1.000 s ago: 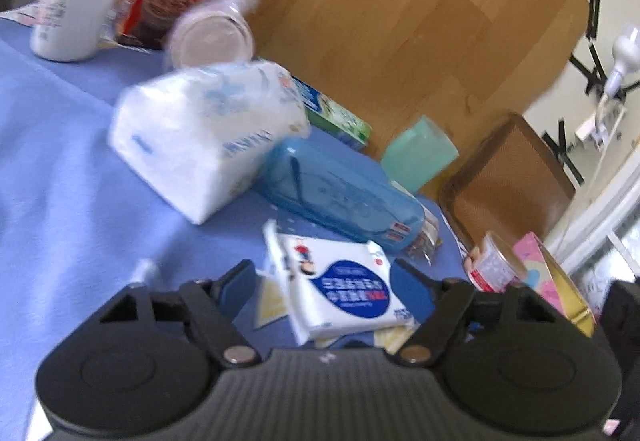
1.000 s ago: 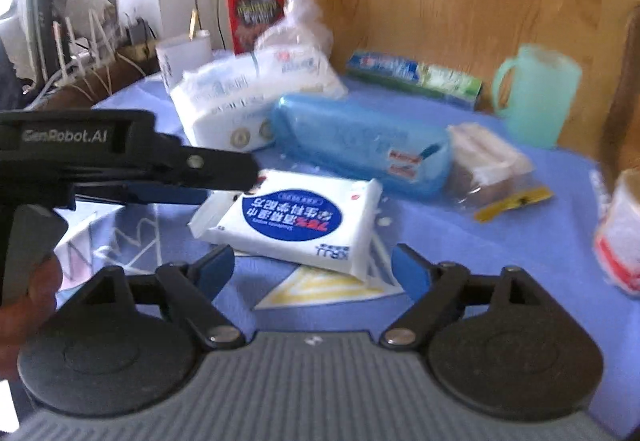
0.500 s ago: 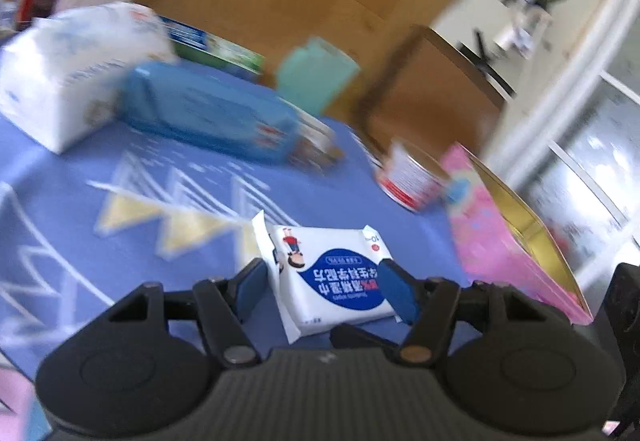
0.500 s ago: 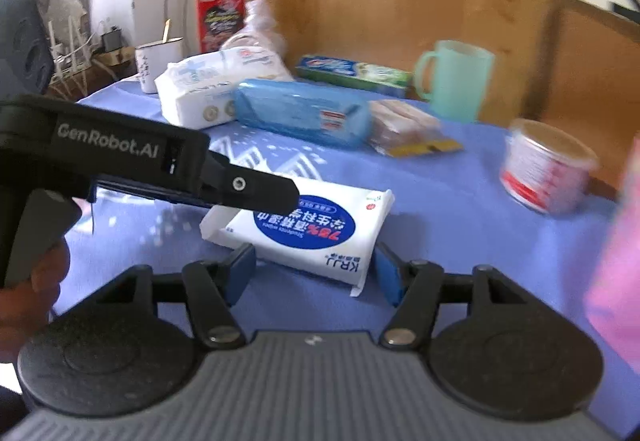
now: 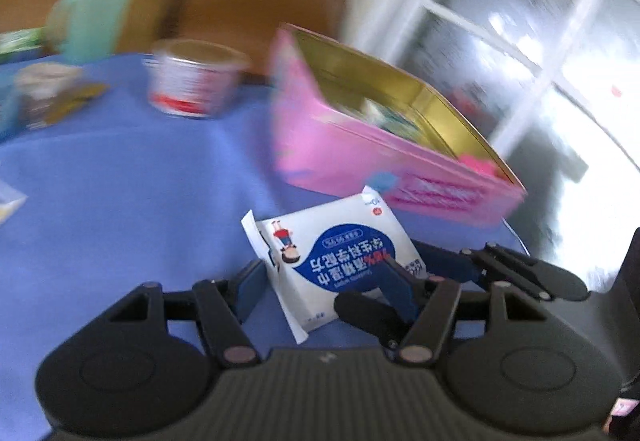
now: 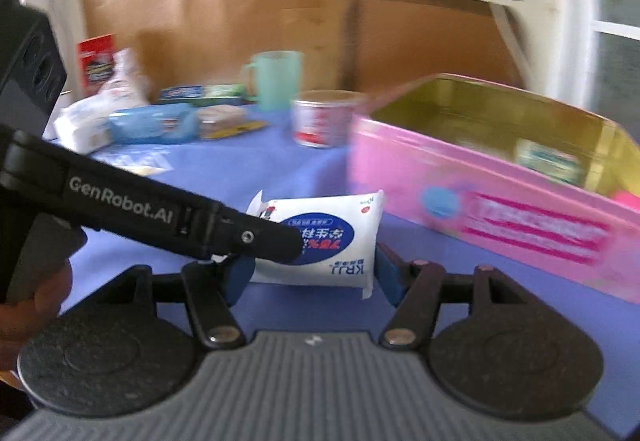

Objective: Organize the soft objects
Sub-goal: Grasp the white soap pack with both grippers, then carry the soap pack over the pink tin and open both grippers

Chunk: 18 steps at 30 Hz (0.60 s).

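- I found the wipes pack (image 5: 340, 261) held off the blue tablecloth (image 5: 120, 181), just beside the near wall of the pink box (image 5: 360, 157) and short of its open top.
- My left gripper (image 5: 326, 281) pinched the pack across its width; one finger (image 5: 250, 287) lay on its left edge and the other overlapped its printed face.
- My right gripper (image 6: 314, 271) bracketed the same pack (image 6: 332, 237), with a blue pad (image 6: 386, 275) at or very near each short end. Whether these pads pressed or merely flanked it, I could not tell.
- I judged the controlling relation to be this: the box lay ahead and to the right of both sets of fingers, with its rim above the pack. The coming move would therefore need a lift up and over that wall.
- In the right wrist view the pack's long axis ran side to side, roughly along the box's near wall (image 6: 500, 217), so I judged it should drop in flat.
- Both grippers were equally near the pack, and neither was clearly closer to the box.
- The right wrist view showed the gold interior with a packet (image 6: 548, 159) already lying inside, and the left gripper's body crossing the pack.
- The left wrist view showed the overlap of its own finger on the label, which the other view hid.
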Tool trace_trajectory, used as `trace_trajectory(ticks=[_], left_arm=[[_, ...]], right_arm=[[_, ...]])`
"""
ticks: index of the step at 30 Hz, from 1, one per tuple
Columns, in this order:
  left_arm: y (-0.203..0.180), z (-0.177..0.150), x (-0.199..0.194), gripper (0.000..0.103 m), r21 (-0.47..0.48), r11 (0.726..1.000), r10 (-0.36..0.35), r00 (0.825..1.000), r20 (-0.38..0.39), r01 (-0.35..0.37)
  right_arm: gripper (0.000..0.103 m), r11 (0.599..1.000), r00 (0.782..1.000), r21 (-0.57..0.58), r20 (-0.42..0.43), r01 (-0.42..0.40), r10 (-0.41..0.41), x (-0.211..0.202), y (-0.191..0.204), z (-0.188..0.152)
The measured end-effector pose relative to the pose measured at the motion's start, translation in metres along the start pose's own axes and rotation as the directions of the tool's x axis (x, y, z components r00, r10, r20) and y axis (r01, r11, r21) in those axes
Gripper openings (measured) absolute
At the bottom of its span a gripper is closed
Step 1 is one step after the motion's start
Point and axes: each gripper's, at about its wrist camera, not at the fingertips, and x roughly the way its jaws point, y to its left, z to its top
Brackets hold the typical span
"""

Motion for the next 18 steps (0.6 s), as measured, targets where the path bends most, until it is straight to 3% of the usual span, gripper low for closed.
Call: trace_trajectory(ticks=[9, 12, 14, 18], left_arm=[[-0.087, 0.005, 0.058, 0.063, 0.21, 0.972, -0.078, 0.989, -0.124, 0.103], [-0.101, 0.001, 0.059, 0.063, 0.225, 0.967, -0.094, 0.987, -0.13, 0.121], [-0.106, 0.001, 0.052, 0.063, 0.217, 0.967, -0.11, 0.988, -0.107, 0.132], [-0.114, 0.017, 0.021, 0.062, 0.235, 0.965, -0.128, 0.991, 0.035, 0.116]], right_arm=[[0.068, 0.979, 0.99, 0.148, -0.014, 0.143, -0.143, -0.042, -0.065, -0.043], [0.064, 0.968, 0.984, 0.186, 0.019, 0.168, -0.175, -0.052, -0.074, -0.054], [0.061, 0.965, 0.974, 0.186, 0.097, 0.186, -0.206, -0.063, -0.073, -0.055], [0.06, 0.968, 0.931, 0.115, 0.268, 0.223, -0.246, -0.076, -0.065, -0.047]])
